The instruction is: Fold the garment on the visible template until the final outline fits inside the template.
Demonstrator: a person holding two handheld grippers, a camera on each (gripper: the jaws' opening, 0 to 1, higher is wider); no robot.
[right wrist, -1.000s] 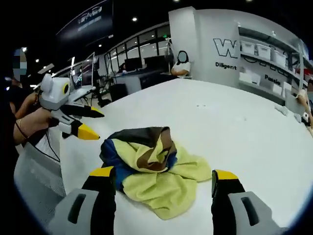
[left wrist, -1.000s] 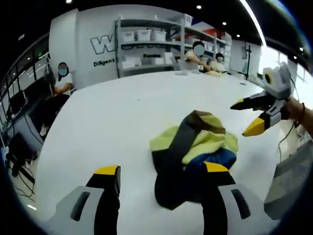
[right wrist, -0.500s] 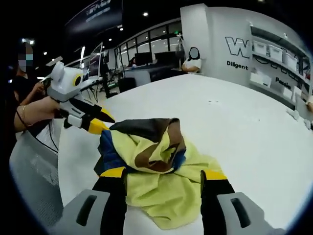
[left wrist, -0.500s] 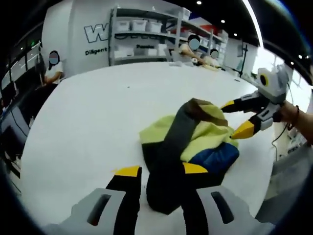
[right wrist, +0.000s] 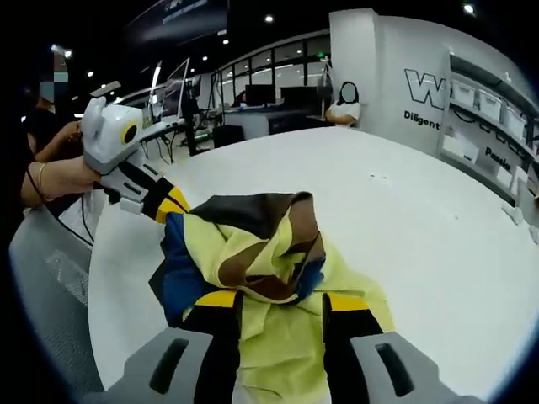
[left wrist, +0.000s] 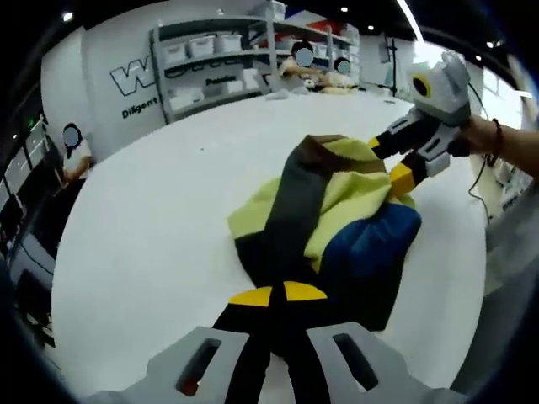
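Honestly, progress: barely begun
garment (left wrist: 324,227): crumpled heap on white table (left wrist: 152,227)
left gripper (left wrist: 278,295): clamped onto dark edge
right gripper (right wrist: 274,300): pinching yellow fabric
left: all folds

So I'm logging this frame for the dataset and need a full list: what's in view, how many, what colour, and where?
Crumpled fabric garment: one, yellow, blue, brown and black, bunched on the table, between both tongs.
Round white table: one, under the garment.
Shelving with white bins: one unit, against the far wall.
Seated people: several, along the room's edges.
Left tongs: yellow-tipped, nearly shut, fabric between the tips.
Right tongs: yellow-tipped, closing around yellow fabric.
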